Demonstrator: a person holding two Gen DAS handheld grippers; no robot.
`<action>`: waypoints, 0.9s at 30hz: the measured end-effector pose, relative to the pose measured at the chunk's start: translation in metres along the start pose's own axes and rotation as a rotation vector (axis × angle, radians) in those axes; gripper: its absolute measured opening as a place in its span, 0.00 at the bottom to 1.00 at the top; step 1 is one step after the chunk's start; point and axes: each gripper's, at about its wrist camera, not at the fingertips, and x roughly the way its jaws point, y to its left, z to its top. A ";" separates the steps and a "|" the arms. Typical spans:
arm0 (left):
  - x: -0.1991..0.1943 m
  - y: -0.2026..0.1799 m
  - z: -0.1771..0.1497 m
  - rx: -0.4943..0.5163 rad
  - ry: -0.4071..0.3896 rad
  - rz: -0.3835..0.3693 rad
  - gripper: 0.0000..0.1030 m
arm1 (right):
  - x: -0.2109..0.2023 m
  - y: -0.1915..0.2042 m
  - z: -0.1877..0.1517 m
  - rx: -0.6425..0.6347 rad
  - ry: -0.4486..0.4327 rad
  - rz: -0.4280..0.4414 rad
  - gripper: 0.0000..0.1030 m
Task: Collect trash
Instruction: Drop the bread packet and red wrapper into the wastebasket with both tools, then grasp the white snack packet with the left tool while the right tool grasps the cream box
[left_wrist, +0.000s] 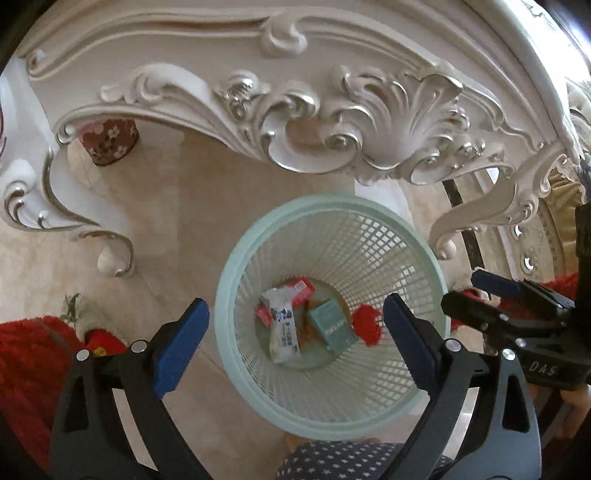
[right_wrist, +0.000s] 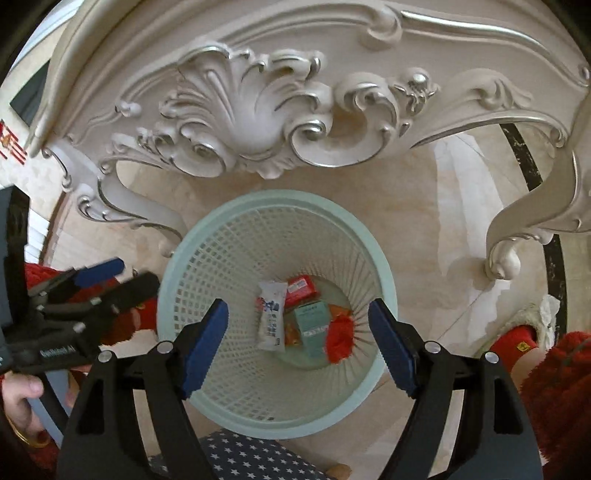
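Observation:
A pale green mesh waste basket (left_wrist: 236, 280) (right_wrist: 177, 273) stands on the floor below both grippers. Inside it lie a white wrapper (left_wrist: 282, 330) (right_wrist: 271, 317), a red packet (left_wrist: 301, 290) (right_wrist: 303, 288), a teal box (left_wrist: 330, 326) (right_wrist: 313, 325) and orange scraps. My left gripper (left_wrist: 295, 339) hangs open and empty over the basket. My right gripper (right_wrist: 297, 341) is open and empty over it too. The right gripper also shows at the right edge of the left wrist view (left_wrist: 476, 295), and the left gripper shows at the left of the right wrist view (right_wrist: 122, 277).
An ornate white carved table (left_wrist: 332, 122) (right_wrist: 258, 122) with curled legs stands just beyond the basket. A red floral container (left_wrist: 110, 140) sits on the beige tile floor under it. Red fluffy slippers (left_wrist: 33, 354) (right_wrist: 517, 339) and star-patterned fabric (right_wrist: 258, 461) lie close below.

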 end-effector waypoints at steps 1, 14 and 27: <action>0.000 0.000 -0.001 0.004 -0.001 -0.004 0.90 | 0.001 0.002 -0.001 -0.004 0.004 -0.009 0.72; -0.091 -0.005 0.000 0.042 -0.225 -0.096 0.94 | -0.116 0.003 -0.002 -0.047 -0.367 -0.084 0.72; -0.153 0.012 0.240 0.158 -0.403 0.161 0.94 | -0.165 -0.012 0.189 -0.094 -0.525 -0.067 0.77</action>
